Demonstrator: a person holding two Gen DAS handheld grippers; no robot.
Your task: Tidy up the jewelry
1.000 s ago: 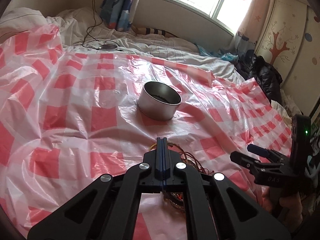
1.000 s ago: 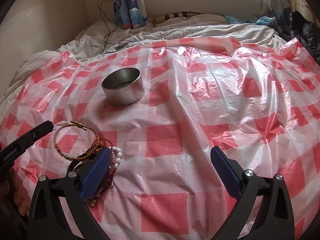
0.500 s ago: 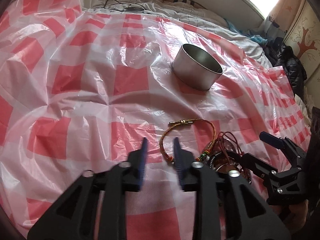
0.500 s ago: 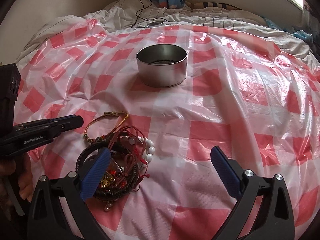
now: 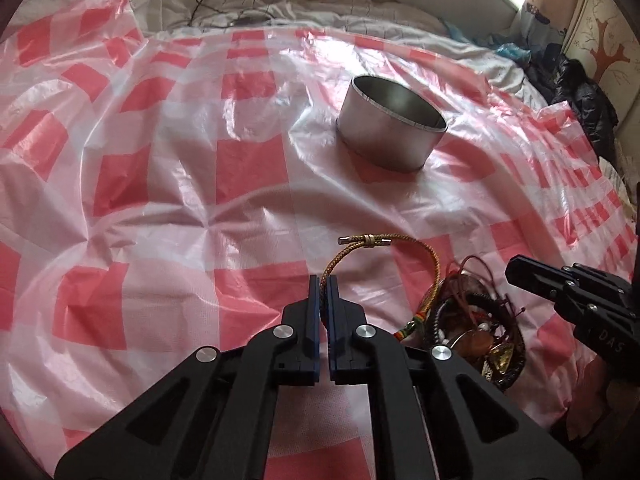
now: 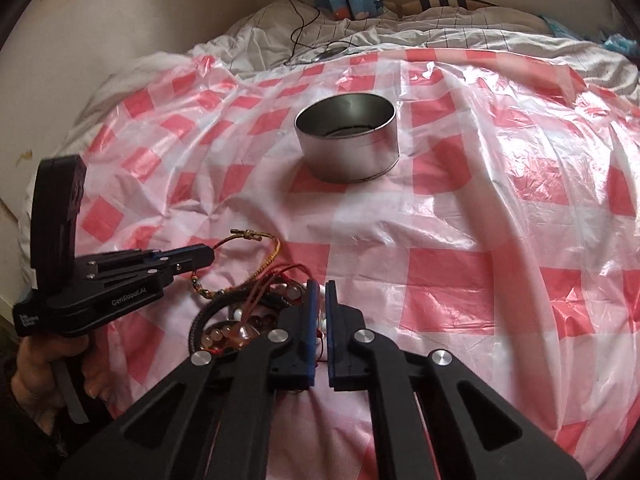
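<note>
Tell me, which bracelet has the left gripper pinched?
The gold braided cord bracelet with the metal clasp, pinched by the left gripper. The others sit tangled in the bracelet pile.

Left gripper (image 5: 324, 280) angles steeply down, blue pads pressed together at the tips. Right gripper (image 6: 322, 286) pitches down too, jaws drawn in to a sliver; it shows at three o'clock in the left view. A hand (image 6: 48, 364) grips the left handle.

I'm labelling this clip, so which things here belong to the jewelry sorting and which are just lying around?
Part of the job:
- braided gold bracelet
- tangled pile of bracelets
- metal tin
- left gripper
- right gripper

Lying about:
- checked plastic sheet
- black cable
- white bedding
</note>
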